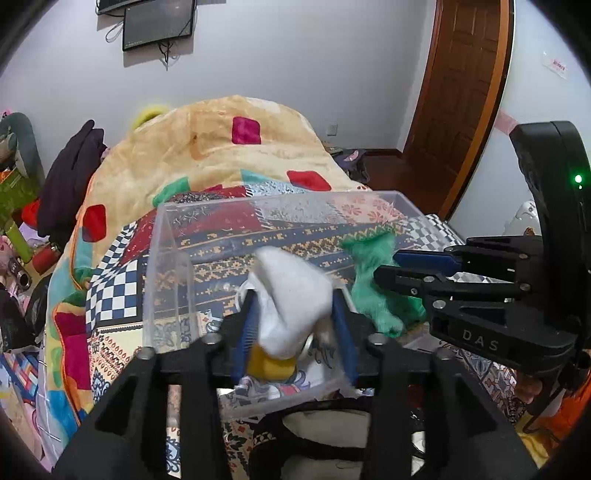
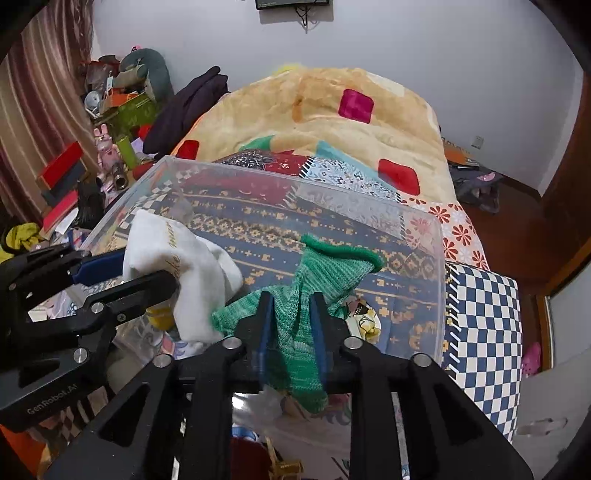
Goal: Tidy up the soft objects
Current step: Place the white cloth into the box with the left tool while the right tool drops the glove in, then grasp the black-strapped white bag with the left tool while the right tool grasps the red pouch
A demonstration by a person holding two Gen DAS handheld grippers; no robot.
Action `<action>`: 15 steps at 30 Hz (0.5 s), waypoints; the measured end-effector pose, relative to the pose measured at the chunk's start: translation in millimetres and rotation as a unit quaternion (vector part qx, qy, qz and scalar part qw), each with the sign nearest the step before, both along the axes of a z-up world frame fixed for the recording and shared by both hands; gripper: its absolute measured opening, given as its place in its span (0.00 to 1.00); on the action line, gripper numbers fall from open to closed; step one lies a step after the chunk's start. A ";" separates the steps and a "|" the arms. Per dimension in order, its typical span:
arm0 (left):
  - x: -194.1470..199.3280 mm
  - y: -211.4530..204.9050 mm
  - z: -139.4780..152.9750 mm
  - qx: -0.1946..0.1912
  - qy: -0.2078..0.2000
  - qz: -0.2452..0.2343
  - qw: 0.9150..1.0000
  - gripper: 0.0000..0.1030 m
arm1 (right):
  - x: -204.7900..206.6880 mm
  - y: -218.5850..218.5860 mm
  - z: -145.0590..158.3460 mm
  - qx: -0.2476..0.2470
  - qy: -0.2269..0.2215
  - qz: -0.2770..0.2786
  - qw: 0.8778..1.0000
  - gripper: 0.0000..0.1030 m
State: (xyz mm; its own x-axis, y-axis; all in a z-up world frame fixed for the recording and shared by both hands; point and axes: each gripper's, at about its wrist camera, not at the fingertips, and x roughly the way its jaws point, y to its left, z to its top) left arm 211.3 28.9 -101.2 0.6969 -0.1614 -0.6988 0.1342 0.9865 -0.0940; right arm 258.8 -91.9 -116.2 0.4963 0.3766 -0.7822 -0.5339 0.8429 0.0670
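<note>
Clear plastic bin (image 1: pixel 170 236) on bed: left gripper (image 1: pixel 293 310) clamping white sock (image 1: pixel 291 295), right gripper (image 2: pixel 291 321) clamping green sock (image 2: pixel 314 280), both above bin, neither released; sorting likely unfinished.

Patchwork bedspread (image 2: pixel 484 321) spreads under & ahead of both grippers, checkered patch to the right. Tan blanket (image 1: pixel 236 155) w/ red & pink squares heaped beyond it. Dark jacket (image 1: pixel 70 177) ahead-left, beside the blanket. Wall monitor (image 1: pixel 159 24) up top, cables dangling below. Wooden door (image 1: pixel 458 92) ahead-right. Striped curtain (image 2: pixel 33 122) far left, cluttered shelf w/ green box (image 2: pixel 129 110) near it. Wall socket (image 2: pixel 479 141) far right.
</note>
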 end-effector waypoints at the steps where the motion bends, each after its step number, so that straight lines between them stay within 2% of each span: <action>1: -2.9 0.3 2.7 -0.001 -0.005 0.001 1.000 0.50 | -1.4 -1.2 2.5 -0.001 -0.004 0.000 1.000 0.22; 3: -8.9 1.7 10.0 0.001 -0.016 0.003 1.000 0.54 | -5.6 -5.0 9.9 0.001 -0.015 -0.001 1.000 0.26; 7: -25.5 4.2 26.6 0.006 -0.044 0.007 0.999 0.60 | -18.3 -17.5 29.2 0.014 -0.043 -0.008 0.999 0.47; 9: -35.5 6.2 34.8 0.006 -0.056 0.008 0.998 0.61 | -27.1 -26.0 39.6 0.024 -0.058 -0.011 0.998 0.53; 11: -44.2 7.4 41.0 0.005 -0.064 0.008 0.998 0.62 | -35.7 -34.5 48.9 0.034 -0.071 -0.014 0.997 0.55; 12: -50.0 8.1 43.8 0.004 -0.068 0.009 0.998 0.67 | -39.9 -38.7 53.3 0.039 -0.076 -0.015 0.996 0.55; 13: -55.3 8.7 46.3 0.003 -0.072 0.010 0.997 0.77 | -44.7 -42.2 56.9 0.044 -0.080 -0.015 0.996 0.56; 14: -60.2 9.1 48.2 0.001 -0.078 0.012 0.997 0.80 | -50.4 -45.1 59.9 0.048 -0.085 -0.016 0.995 0.58; 15: -67.3 9.4 50.1 -0.002 -0.085 0.014 0.996 0.83 | -55.3 -46.9 62.2 0.051 -0.091 -0.017 0.994 0.64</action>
